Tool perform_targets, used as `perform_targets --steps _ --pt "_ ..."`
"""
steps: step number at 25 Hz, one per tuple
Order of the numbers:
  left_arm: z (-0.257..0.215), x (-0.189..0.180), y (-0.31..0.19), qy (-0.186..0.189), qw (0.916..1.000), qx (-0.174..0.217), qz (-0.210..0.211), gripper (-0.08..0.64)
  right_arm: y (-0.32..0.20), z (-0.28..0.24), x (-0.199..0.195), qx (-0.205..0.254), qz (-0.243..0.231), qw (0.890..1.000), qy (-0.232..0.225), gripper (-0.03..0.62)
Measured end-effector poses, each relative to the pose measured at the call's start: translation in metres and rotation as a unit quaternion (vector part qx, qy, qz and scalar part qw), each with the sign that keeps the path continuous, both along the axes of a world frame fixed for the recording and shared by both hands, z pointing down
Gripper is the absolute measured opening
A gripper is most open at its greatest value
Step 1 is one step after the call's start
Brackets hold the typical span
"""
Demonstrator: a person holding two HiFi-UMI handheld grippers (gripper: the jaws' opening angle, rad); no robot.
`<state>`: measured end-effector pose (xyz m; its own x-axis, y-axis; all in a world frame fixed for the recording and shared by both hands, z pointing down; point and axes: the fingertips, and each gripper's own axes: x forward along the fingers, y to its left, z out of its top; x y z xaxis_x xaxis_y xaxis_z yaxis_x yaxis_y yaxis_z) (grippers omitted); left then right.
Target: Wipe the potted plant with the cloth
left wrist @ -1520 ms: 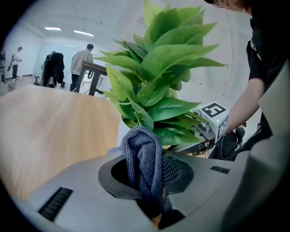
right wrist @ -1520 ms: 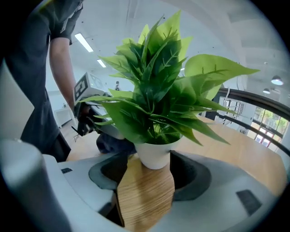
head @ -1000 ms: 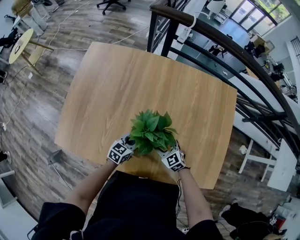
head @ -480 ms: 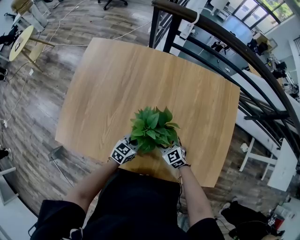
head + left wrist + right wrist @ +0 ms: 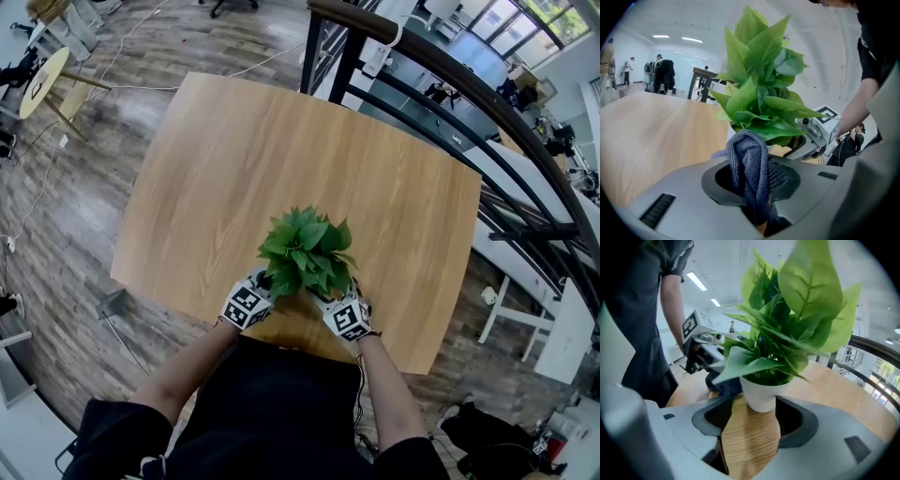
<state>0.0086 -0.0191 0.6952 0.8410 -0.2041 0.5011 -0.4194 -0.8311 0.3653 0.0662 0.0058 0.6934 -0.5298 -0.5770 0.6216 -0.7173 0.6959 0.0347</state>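
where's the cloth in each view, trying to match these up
Head view: not made out, likely hidden under the potted plant leaves.
Left gripper view: lower centre, cloth clamped in the left gripper.
Right gripper view: left of centre, a dark bundle beside the white pot.
Shared landmark: the potted plant.

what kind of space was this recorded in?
Likely an open-plan office on an upper level: a railing overlooks desks below, ceiling strip lights run overhead, and a swivel chair's base stands on the plank floor.
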Motion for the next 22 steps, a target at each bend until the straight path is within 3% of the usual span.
perform_targets --steps 2,7,12,22 --pt "0.000 -0.007 -0.011 0.000 0.9998 0.000 -0.020 0.094 0.008 0.003 -0.004 -0.005 -0.018 1.000 0.002 0.276" --pt "-0.001 -0.008 -0.022 -0.001 0.9998 0.008 -0.017 0.093 -0.013 0.001 0.024 0.008 0.049 0.999 0.007 0.276" --pt "-0.002 -0.001 -0.023 -0.004 0.9998 0.017 0.006 0.092 -0.030 -0.006 0.015 0.023 -0.006 0.999 0.033 0.276" --pt "-0.007 0.000 -0.020 -0.003 0.9993 0.018 -0.033 0.092 -0.031 -0.006 0.015 0.007 0.022 1.000 0.016 0.276"
